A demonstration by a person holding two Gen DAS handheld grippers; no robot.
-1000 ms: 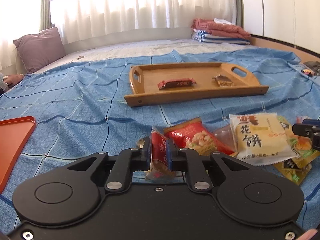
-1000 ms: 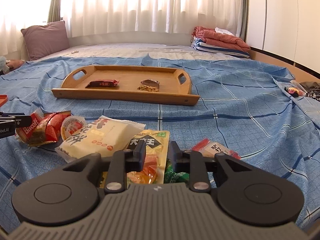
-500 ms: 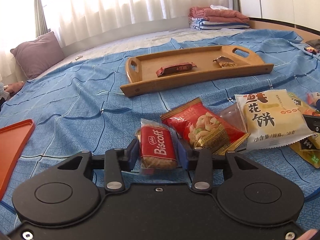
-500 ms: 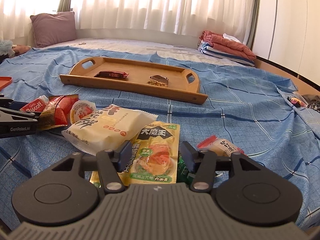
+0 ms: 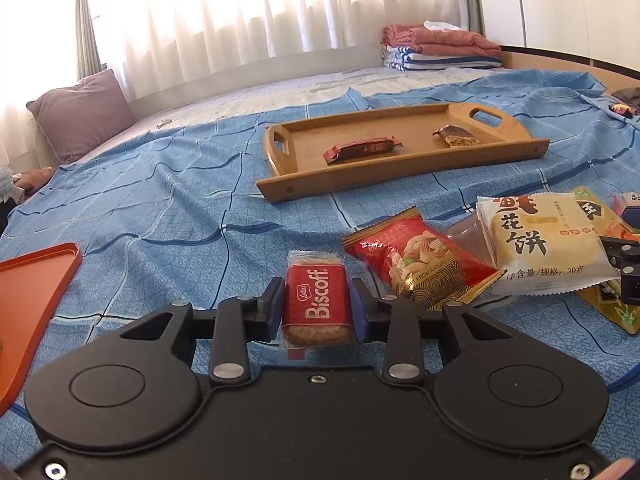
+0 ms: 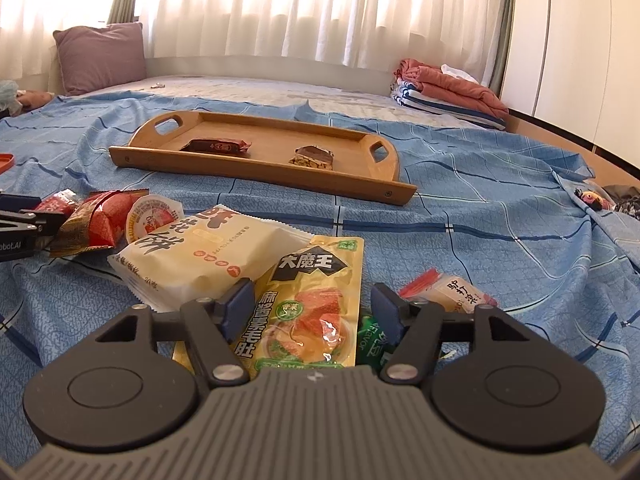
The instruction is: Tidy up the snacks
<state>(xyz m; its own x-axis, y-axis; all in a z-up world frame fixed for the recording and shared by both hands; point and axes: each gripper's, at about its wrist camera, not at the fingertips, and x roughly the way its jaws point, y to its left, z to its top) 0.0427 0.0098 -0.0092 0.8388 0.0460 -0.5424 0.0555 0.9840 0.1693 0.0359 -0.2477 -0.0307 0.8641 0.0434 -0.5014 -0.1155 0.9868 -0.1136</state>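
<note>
red-wrapped "lotus biscoff" biscuit packet [image 5: 318, 302]: lies flat on the blue checked bedsheet [image 5: 160, 216], between the blue pads of the left gripper [image 5: 317, 307]; fingers set narrow, close at both long sides of the packet; whether they press it cannot be told.

red foil nut pouch [image 5: 416, 258], print "gift from nature": just right of the biscuit packet, its corner under a cream pillow pack with large black chinese characters [image 5: 540, 248].

yellow pouch headed "大魔王" [image 6: 316, 300]: lies between the fingers of the right gripper [image 6: 314, 314]; fingers spread wide, clear of the pouch on both sides. a green packet [image 6: 372, 340] shows partly beside the right finger; a small red-and-white sachet [image 6: 452, 290] lies near it. a round sealed cup with a red-printed lid [image 6: 154, 212] sits between the nut pouch and the cream pack.

wooden tray with cut-out handles [image 5: 400, 176]: well beyond the pile; holds a dark red wrapped bar [image 5: 362, 150] and a chocolate-topped nut bar [image 5: 456, 136], apart from each other.

orange plastic tray [image 5: 36, 280]: at far left.

purple cushion [image 5: 80, 120], folded pink and striped bedding [image 5: 440, 48]: at the far edge, under white curtains [image 5: 260, 12].
</note>
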